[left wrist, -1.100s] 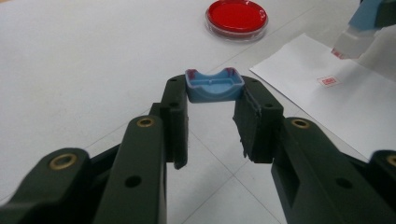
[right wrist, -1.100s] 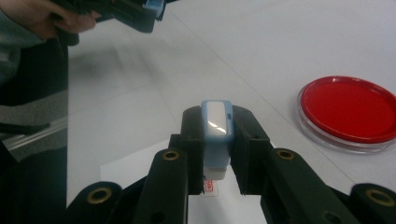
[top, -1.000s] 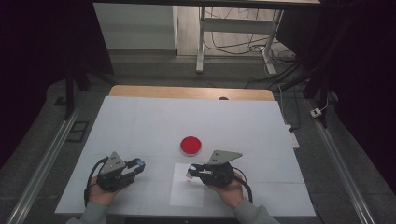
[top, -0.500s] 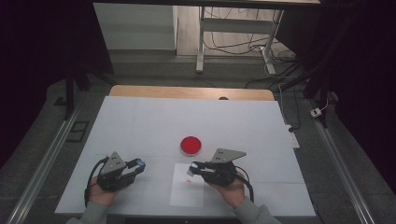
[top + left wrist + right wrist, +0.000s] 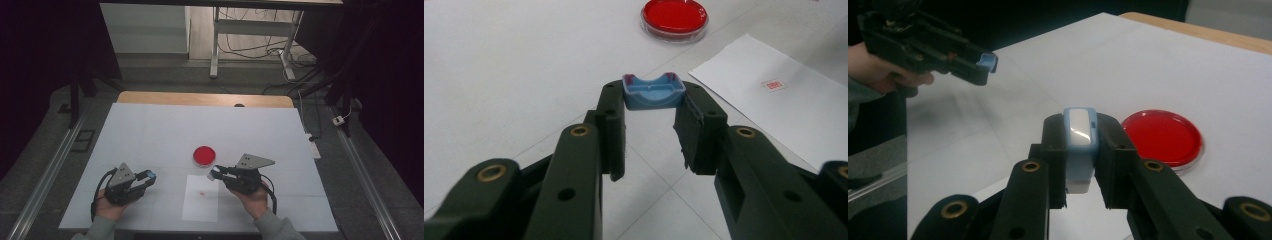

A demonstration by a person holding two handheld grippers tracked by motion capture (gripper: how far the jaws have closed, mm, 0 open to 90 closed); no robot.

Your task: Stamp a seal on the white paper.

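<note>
1. No brand or readable writing shows; the white paper sheet (image 5: 201,198) bears a small red stamp mark (image 5: 774,85), too small and blurred to read in the left gripper view and a faint red speck in the high view.
2. The left gripper (image 5: 653,107) has its jaws clamped on a small blue cap (image 5: 654,92), an open tray-like piece with reddish stains on its upper corners; it is held just above the white table (image 5: 150,135).
3. The right gripper (image 5: 1079,145) has its jaws clamped on a blue-and-white stamp body (image 5: 1080,137), gripped by its sides with its lower part hidden between the pads.
4. In the high view the stamp body is a pale speck at the tip of the right gripper (image 5: 216,174), just above the near edge of the red ink dish (image 5: 204,155) and over the paper's far corner; its shape cannot be made out there.
5. The right gripper view shows the left gripper (image 5: 983,65) farther off with the cap's blue edge at its tip; the person's hand behind it is cut off by the frame edge.
6. The red dish lies beyond both grippers, well apart from the left one.
</note>
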